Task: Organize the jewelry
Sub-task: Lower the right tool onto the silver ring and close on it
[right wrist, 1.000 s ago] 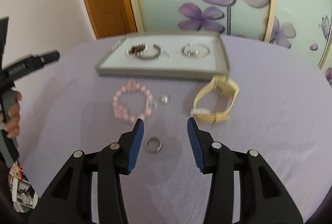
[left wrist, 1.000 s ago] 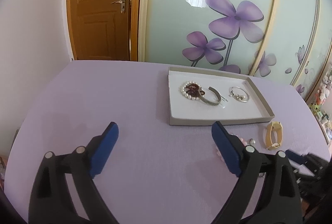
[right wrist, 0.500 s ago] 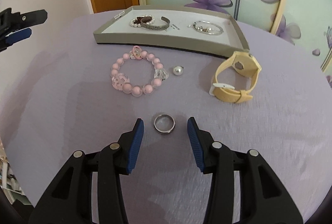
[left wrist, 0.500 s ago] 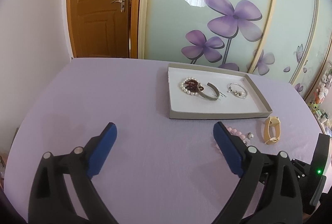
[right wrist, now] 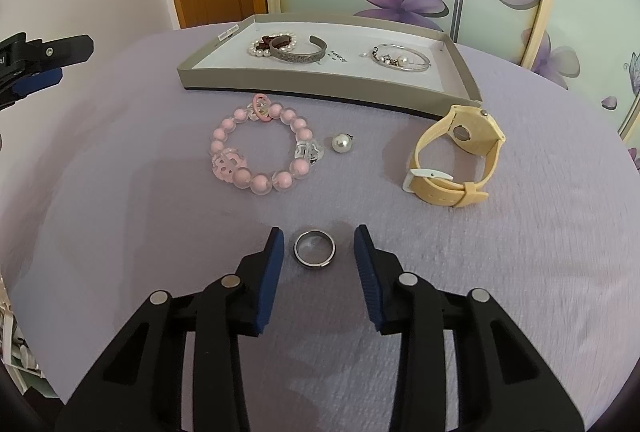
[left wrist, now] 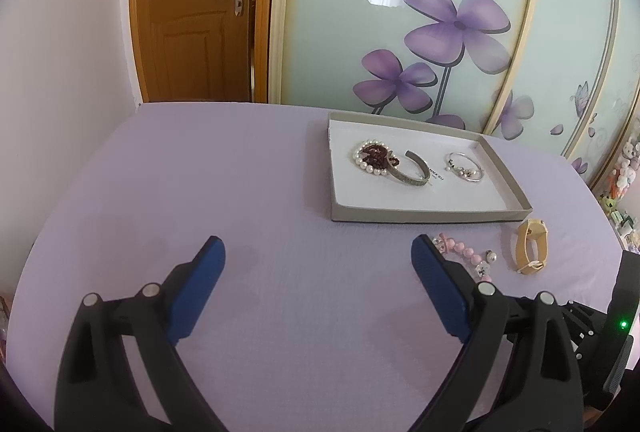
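The right gripper (right wrist: 319,246) has just been closing, its blue pads either side of a silver ring (right wrist: 315,249) on the purple tablecloth (right wrist: 120,192) but not touching it; beyond lie a pink bead bracelet (right wrist: 262,148), a pearl (right wrist: 342,143) and a yellow watch (right wrist: 456,152); farther, a tray (right wrist: 320,88) holding bracelets; the left gripper (left wrist: 318,262) hangs wide apart, empty.

Both cams sit on the grippers, looking forward and down along the fingers at the purple table (left wrist: 240,192). Left one hangs back, off to the left, facing the tray (left wrist: 420,216) from farther off. Right one is low and close, with a ring (right wrist: 315,249) right at its fingers. Both catch the tray, pink bracelet (right wrist: 260,148) and watch (right wrist: 456,156), plus the door and flowered glass behind.
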`<state>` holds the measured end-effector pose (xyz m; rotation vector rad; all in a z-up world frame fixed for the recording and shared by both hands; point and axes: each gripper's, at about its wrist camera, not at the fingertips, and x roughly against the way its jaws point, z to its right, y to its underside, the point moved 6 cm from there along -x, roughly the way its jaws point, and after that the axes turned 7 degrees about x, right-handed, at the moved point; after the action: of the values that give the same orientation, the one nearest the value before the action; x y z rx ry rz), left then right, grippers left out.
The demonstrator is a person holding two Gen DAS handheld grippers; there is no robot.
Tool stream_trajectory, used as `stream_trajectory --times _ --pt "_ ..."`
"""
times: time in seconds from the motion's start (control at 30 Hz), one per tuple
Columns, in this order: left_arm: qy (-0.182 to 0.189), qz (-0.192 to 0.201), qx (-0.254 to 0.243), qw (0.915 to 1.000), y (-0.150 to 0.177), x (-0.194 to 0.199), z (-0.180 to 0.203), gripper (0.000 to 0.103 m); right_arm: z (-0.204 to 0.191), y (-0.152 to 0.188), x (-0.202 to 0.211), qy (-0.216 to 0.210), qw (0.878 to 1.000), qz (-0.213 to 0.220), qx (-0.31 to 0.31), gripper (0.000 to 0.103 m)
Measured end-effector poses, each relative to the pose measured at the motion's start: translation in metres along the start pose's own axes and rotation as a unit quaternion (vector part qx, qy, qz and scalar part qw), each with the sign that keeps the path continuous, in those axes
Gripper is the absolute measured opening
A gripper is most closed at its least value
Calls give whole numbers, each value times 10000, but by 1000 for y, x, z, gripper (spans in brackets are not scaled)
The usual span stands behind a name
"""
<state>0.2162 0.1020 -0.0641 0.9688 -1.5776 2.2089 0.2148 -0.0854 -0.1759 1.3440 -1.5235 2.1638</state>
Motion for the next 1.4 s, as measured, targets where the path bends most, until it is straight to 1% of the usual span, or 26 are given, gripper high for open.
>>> stream_trajectory --times 0.27,0.47,0.5,0.53,0.7,0.87,1.03,1.1,1.17,1.23,1.3,1.33,1.4 --pt "-14 -35 -11 10000 1 -4 0 94 0 0 0 5 10000 0 9 37" --pt "-33 -89 -33 9999 5 -7 1 94 -1 -1 0 12 10000 2 49 34" --pt "-38 -103 -38 9999 6 -8 2 94 -1 -1 0 10 10000 4 52 31" --pt "-37 -121 -41 9999 6 -9 3 94 -1 -1 0 -5 10000 12 54 23" --pt "32 -231 -74 9997 12 -15 9 94 0 -1 0 -8 10000 19 73 22" --pt "197 -418 -182 9988 22 -27 27 95 24 5 6 101 9997 30 -224 22" --pt "320 -681 -416 9963 39 -47 57 95 53 8 22 166 9982 195 -549 22" --pt "311 -750 -512 9954 46 -54 68 94 63 8 28 213 9974 250 -636 22" --pt "219 -803 -611 9947 51 -61 78 91 71 8 31 237 9967 281 -717 22" --pt "85 -877 -731 9934 56 -71 88 82 77 9 32 250 9963 298 -773 22" --pt "10 -973 -749 9924 60 -79 94 76 81 9 31 246 9960 298 -807 22" --pt "12 -1034 -722 9920 61 -83 96 74 82 10 31 244 9959 296 -819 22" --pt "66 -1118 -625 9917 63 -89 99 72 84 11 31 246 9958 286 -830 22"
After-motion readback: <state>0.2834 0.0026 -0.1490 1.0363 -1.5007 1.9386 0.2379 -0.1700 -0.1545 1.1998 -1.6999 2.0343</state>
